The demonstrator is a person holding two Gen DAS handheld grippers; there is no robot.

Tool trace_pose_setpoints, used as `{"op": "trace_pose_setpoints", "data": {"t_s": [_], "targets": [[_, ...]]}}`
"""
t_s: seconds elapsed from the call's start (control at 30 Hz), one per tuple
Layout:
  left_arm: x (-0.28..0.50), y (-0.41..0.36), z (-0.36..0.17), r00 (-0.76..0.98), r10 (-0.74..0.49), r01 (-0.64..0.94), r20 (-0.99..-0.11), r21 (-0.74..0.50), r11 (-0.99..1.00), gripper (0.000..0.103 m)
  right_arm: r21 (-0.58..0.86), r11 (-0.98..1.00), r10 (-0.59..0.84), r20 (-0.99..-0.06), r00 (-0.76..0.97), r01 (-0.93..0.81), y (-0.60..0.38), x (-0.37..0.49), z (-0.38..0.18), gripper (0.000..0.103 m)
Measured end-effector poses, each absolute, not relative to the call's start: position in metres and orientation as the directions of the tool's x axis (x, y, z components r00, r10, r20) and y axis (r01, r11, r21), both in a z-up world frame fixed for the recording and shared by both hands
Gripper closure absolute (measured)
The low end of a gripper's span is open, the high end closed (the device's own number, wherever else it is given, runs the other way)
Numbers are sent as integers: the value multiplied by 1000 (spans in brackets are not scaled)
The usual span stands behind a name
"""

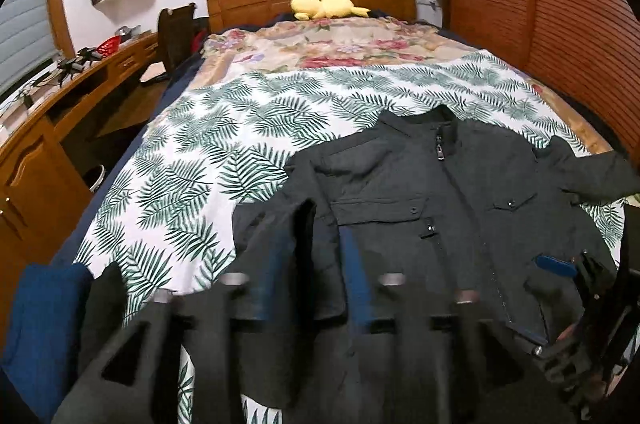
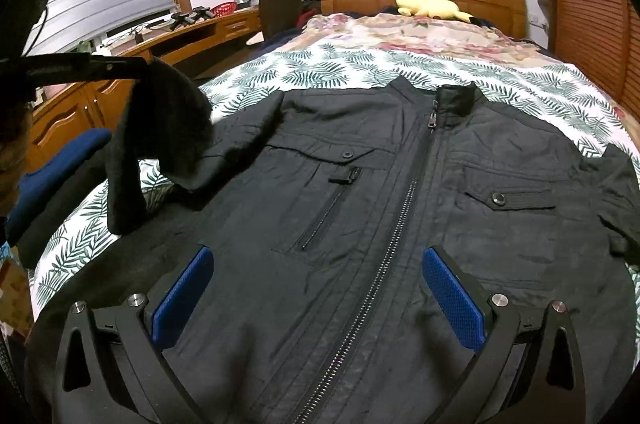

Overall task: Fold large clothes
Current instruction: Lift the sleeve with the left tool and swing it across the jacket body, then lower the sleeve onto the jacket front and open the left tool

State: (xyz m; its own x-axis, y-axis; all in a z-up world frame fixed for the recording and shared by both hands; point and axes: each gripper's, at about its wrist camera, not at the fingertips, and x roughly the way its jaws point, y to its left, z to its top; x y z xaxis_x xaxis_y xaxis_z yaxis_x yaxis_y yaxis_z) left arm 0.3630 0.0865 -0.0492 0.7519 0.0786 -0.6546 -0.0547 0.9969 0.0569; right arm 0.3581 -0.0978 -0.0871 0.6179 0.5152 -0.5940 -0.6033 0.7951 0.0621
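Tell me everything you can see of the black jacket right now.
The black jacket lies front up on the leaf-print bedspread, zipped to its stand collar, with snap-flap chest pockets and a zipped pocket. The cloth looks thin and creased. One sleeve hangs lifted from the left gripper; the other lies out sideways. The right gripper hovers open above the hem.

Your left gripper (image 1: pixel 316 264) is motion-blurred, so its grip is unclear; the dark zipped jacket's (image 2: pixel 360 224) near hem runs off the frame.
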Motion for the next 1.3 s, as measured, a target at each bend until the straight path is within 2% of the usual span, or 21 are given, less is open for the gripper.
{"op": "trace_pose_setpoints", "data": {"t_s": [0.07, 0.13, 0.2, 0.3, 0.67, 0.87, 1.03, 1.1, 1.13, 1.17, 1.23, 1.27, 1.3], "targets": [[353, 93, -45, 758, 62, -55, -649, 31, 998, 37, 63, 793, 517, -597, 614, -606, -97, 361, -85, 0], [341, 97, -40, 779, 68, -65, -623, 27, 997, 26, 63, 792, 515, -601, 610, -607, -95, 362, -87, 0], [327, 104, -38, 798, 84, -81, -597, 33, 996, 25, 65, 792, 515, -605, 607, -607, -94, 366, -87, 0], [320, 117, -51, 784, 112, -112, -610, 38, 993, 25, 63, 792, 514, -608, 606, -608, -95, 369, -87, 0], [330, 176, -164, 600, 209, -262, -772, 57, 963, 25, 41, 789, 501, -619, 605, -613, -99, 365, -91, 0], [342, 199, -198, 534, 133, -307, -835, -45, 951, 25, 40, 788, 499, -626, 599, -614, -99, 365, -93, 0], [345, 206, -200, 552, 92, -315, -828, -106, 943, 26, 36, 788, 497, -628, 600, -615, -99, 364, -92, 0], [346, 204, -197, 569, 90, -305, -818, -108, 946, 32, 33, 788, 495, -628, 600, -615, -98, 363, -92, 0], [346, 201, -196, 577, 81, -290, -813, -111, 951, 45, 32, 788, 494, -629, 601, -615, -98, 362, -92, 0], [348, 200, -194, 579, 71, -276, -812, -114, 954, 62, 31, 788, 493, -629, 601, -614, -99, 362, -93, 0], [350, 196, -192, 581, 82, -259, -810, -88, 962, 85, 29, 788, 492, -629, 602, -615, -98, 362, -92, 0], [351, 193, -189, 584, 87, -252, -807, -78, 965, 94, 27, 788, 492, -628, 603, -615, -98, 361, -92, 0], [353, 191, -185, 585, 89, -252, -806, -76, 965, 95, 25, 788, 491, -627, 604, -615, -98, 362, -91, 0]]}}
